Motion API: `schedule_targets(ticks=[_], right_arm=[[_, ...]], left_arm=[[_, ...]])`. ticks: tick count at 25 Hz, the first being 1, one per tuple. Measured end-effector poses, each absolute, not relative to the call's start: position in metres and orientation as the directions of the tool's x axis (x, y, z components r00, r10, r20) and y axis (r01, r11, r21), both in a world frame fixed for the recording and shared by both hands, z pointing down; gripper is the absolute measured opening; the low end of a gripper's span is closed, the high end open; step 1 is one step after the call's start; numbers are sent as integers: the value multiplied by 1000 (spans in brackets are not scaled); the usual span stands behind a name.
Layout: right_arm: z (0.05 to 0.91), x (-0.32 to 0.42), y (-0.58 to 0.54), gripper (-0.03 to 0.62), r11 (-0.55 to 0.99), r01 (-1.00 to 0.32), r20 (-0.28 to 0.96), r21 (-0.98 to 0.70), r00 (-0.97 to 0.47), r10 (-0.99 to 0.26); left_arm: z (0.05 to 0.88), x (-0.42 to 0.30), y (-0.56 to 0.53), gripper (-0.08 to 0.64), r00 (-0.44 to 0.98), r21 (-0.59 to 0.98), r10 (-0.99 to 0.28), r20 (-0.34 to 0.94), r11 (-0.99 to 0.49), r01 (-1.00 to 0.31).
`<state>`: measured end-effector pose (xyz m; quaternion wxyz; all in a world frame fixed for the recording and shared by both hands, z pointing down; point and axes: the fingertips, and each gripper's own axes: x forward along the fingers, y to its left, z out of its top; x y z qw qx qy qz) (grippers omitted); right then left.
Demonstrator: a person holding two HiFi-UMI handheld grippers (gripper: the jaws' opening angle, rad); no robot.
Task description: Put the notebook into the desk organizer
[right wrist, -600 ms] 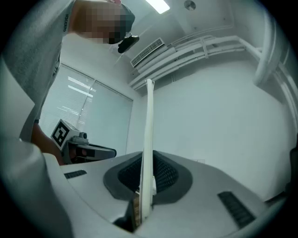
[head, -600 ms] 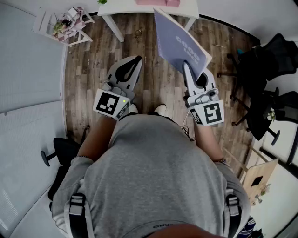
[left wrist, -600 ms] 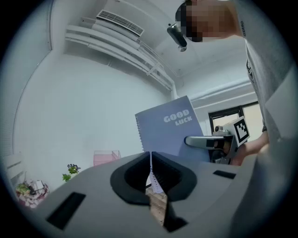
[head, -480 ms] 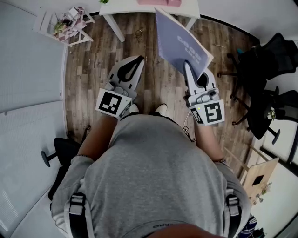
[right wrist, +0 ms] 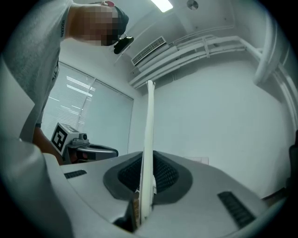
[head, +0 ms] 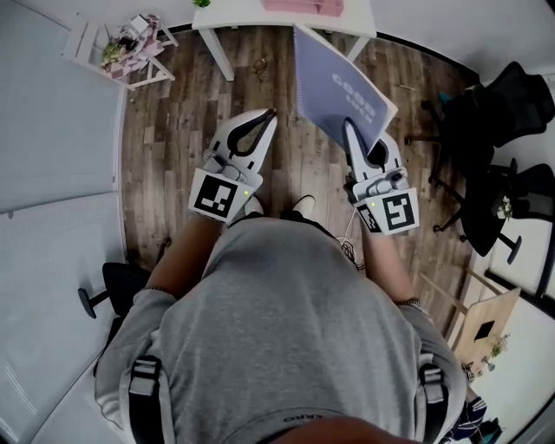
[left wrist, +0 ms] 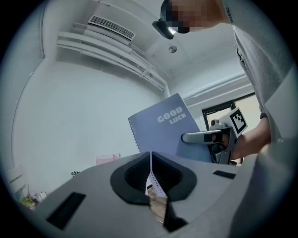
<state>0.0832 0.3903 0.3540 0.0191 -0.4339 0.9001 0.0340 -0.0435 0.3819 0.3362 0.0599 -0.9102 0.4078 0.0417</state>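
We are mid-carry. Our right gripper (head: 349, 130) clamps the notebook (head: 338, 87) by its lower edge, and the notebook stands upright in the air, just short of the white table (head: 227, 16). Our left gripper (head: 267, 117) is closed on nothing, also short of the table. The pink box (head: 299, 5) on the table looks like the organizer. Next we need to bring the notebook over it, edge-first.

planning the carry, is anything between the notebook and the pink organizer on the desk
Nothing visible: the notebook, clamped in the right gripper, has only wood floor before the white desk holding the pink organizer.
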Motion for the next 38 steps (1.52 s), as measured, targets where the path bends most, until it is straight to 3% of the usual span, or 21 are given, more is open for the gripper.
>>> schedule_targets(ticks=[16,38], right_arm=[[354,101,386,40,576,-817,-61,40,-577,-814],[359,172,360,40,653,-757,-90,-23,-649,-756]], left_arm=[[338,-38,381,29,681,8,-724,-109,-686,-728],[343,16,360,29,596,19,-797,-97,-600,-800]])
